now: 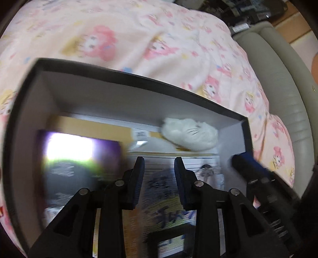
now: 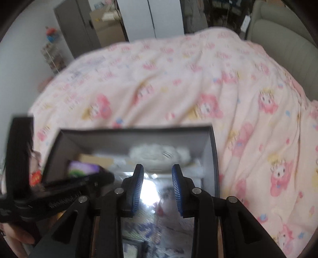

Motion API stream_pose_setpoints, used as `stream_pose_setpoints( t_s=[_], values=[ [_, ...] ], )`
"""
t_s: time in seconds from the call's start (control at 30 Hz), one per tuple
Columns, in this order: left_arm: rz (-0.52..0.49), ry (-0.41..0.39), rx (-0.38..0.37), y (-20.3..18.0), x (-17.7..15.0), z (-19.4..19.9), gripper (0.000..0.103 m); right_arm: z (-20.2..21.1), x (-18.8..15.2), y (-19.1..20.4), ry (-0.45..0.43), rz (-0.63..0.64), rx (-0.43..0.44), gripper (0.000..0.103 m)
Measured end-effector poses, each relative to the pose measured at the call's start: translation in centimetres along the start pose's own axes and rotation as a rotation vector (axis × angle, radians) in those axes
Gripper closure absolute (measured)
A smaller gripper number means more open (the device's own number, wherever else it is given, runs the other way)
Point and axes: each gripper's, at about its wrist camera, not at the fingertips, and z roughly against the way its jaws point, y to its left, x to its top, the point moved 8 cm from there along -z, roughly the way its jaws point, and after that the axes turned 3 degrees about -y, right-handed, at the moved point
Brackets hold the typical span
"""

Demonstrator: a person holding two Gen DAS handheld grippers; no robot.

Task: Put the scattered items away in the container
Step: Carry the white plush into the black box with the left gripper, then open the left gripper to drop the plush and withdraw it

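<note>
A dark-rimmed box with grey inner walls [image 1: 127,93] lies on a pink cartoon-print quilt [image 1: 139,39]. Inside it lie a white fluffy plush [image 1: 188,135], a purple glossy packet [image 1: 79,156], a yellow flat item [image 1: 93,125] and printed booklets [image 1: 165,198]. My left gripper [image 1: 159,168] is open and empty, over the box's middle. My right gripper [image 2: 158,178] is open and empty, over the same box [image 2: 213,158], above a glossy booklet [image 2: 157,218]. The plush shows behind it [image 2: 159,152]. The right gripper's tip shows in the left wrist view [image 1: 244,164] at the box's right wall.
A grey padded headboard [image 1: 282,83] runs along the right of the bed. Grey cabinets [image 2: 79,23], white doors [image 2: 159,15] and a cardboard box [image 2: 107,25] stand beyond the bed. The left gripper's body [image 2: 59,190] crosses the right wrist view's lower left.
</note>
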Motion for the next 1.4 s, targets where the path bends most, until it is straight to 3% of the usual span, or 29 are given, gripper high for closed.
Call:
stream_pose_setpoints(
  t_s=[0.1, 0.23, 0.3, 0.33, 0.43, 0.57, 0.77, 0.87, 0.97, 1.17, 1.4],
  values=[
    [-0.031, 0.037, -0.057, -1.5, 0.0, -1.0, 0.074, -0.7, -0.5, -0.6, 0.03, 0.006, -0.013, 0.077],
    [-0.021, 0.015, -0.085, -1.8, -0.2, 0.3, 0.074, -0.8, -0.7, -0.9, 0.024, -0.01, -0.026, 0.074],
    [-0.049, -0.008, -0.073, -1.8, -0.6, 1.5, 0.068, -0.6, -0.8, -1.0, 0.022, -0.024, -0.027, 0.072],
    [-0.062, -0.02, -0.055, -1.7, -0.9, 2.1, 0.058, -0.5, -0.8, -0.9, 0.02, -0.029, -0.031, 0.068],
    [-0.075, -0.09, -0.008, -1.2, -1.4, 4.5, 0.046, 0.5, -0.9, -0.9, 0.011, -0.058, -0.059, 0.06],
    [-0.091, -0.148, 0.0, -1.1, -2.2, 7.5, 0.045, 2.4, -1.0, 0.5, -0.03, -0.06, -0.032, 0.059],
    [-0.162, -0.195, 0.004, -2.1, -3.9, 11.1, 0.042, 5.5, -1.6, 2.0, -0.099, -0.01, -0.058, 0.054],
    [-0.207, -0.213, 0.015, -2.4, -5.2, 12.8, 0.041, 7.7, -2.6, 2.5, -0.154, -0.027, -0.059, 0.046],
    [-0.247, -0.208, 0.012, -2.3, -7.5, 14.5, 0.039, 9.1, -4.3, 3.3, -0.167, -0.028, -0.037, 0.045],
    [-0.243, -0.177, 0.005, 0.0, -11.3, 17.0, 0.038, 11.1, -7.9, 6.4, -0.176, -0.014, -0.002, 0.045],
    [-0.143, -0.196, 0.04, 7.3, -14.1, 21.3, 0.038, 10.7, -10.3, 14.8, -0.127, 0.103, 0.14, 0.045]
  ],
)
